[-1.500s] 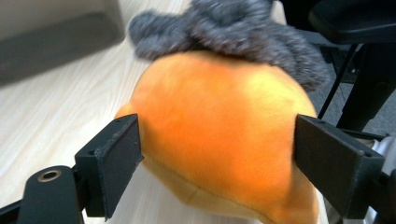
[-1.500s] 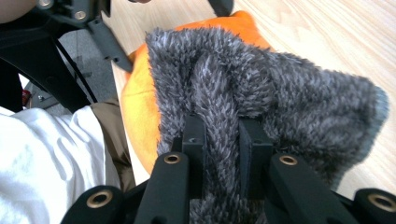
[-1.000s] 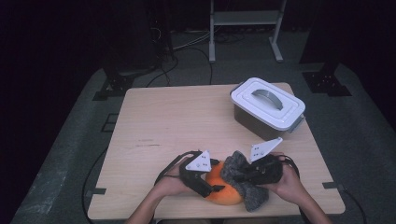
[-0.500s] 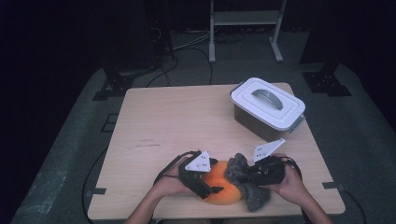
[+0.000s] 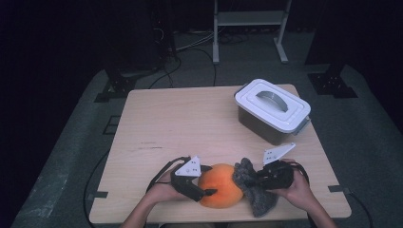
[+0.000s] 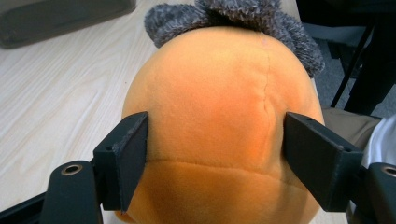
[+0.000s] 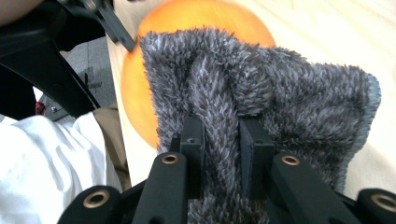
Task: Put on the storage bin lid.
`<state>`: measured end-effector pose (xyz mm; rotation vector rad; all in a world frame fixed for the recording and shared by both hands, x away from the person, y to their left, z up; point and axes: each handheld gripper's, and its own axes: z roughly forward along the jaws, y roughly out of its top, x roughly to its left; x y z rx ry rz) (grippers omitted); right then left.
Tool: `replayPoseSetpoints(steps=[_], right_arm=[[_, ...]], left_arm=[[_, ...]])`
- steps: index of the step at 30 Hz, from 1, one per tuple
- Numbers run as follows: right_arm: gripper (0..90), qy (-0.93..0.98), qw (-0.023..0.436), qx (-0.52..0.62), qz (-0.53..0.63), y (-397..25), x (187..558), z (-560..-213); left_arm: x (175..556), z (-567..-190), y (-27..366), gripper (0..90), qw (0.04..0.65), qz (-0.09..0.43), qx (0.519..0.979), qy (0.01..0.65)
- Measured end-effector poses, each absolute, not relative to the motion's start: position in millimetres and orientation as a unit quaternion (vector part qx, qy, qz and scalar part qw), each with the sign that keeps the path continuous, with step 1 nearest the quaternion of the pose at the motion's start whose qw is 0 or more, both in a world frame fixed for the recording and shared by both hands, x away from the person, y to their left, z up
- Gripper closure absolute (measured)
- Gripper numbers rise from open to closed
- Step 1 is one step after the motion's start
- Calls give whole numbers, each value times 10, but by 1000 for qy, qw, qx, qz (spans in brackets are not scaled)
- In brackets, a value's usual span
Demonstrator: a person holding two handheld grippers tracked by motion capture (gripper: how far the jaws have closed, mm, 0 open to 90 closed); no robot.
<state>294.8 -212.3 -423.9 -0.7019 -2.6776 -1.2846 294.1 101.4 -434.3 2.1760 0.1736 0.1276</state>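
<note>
— Orange plush first: what is that thing between the two tools?

— A soft, rounded orange ball (image 5: 219, 192) of short smooth fleece, seamed down its face, lying on the pale wood-grain table (image 5: 190, 123) at about six o'clock, close to the near edge. In the high view it reads as a slightly flattened oval, its long axis running from nine to three o'clock.

— And the grey stuff?

— A shaggy grey cloth (image 5: 253, 187), long-piled and crumpled, touching the ball's three o'clock side and draped down toward the table edge. In the left gripper view its tufts show over the far side of the ball.

— How do the tongs stand?

— The left gripper (image 6: 215, 163) has its flat black jaws spread wide, one on each flank of the ball, pressed against the fleece. The right gripper (image 7: 220, 154) has its jaws drawn close together, pinching a ridge of the grey cloth between them.

— Anything else on the table?

— A lidded box (image 5: 272, 110) at about two o'clock, well apart from the ball: dark translucent walls, a white rectangular lid with rounded corners and a grey arched handle.
</note>
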Motion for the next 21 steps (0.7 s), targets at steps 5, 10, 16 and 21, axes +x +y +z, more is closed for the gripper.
replayPoseSetpoints(steps=[5,10,16,21], right_arm=[[738,-879,50,-238,-411,-2184,2979,-4234],[738,-873,53,-223,-430,-2116,3036,-4101],[741,-879,61,-212,-423,-1958,3136,-4097],[746,-876,52,-231,-421,-2072,3242,-4032]], left_arm=[[2958,-4347,1022,236,459,47,884,74],[2942,-4334,970,172,456,44,886,75],[2964,-4295,841,206,428,60,899,74],[3040,-4187,852,385,462,100,879,60]])
